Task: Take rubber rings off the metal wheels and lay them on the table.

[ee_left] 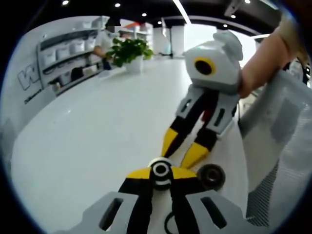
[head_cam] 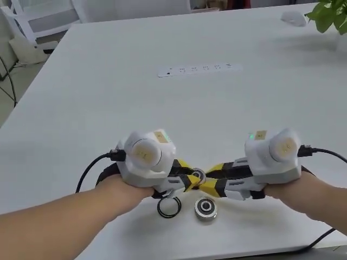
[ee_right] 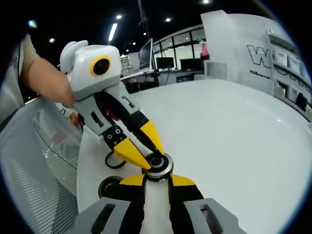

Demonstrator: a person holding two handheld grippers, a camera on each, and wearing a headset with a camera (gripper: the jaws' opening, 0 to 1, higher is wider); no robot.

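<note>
Yellow-tipped left tongs and right tongs meet nose to nose at lower centre of the head view. A metal wheel sits between them, equally near both. The left tongs are almost closed, pinching it. The right tongs' tips touch its rim, but I cannot tell whether they grip. Just below, a loose rubber ring and a second wheel lie on the table.

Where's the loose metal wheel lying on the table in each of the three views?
Head view: the loose wheel is at bottom centre, right of a black rubber ring.
Left gripper view: lower right.
Right gripper view: lower left.
Shared landmark: the held wheel, just above the loose one in the head view, low centre in both gripper views.
</note>
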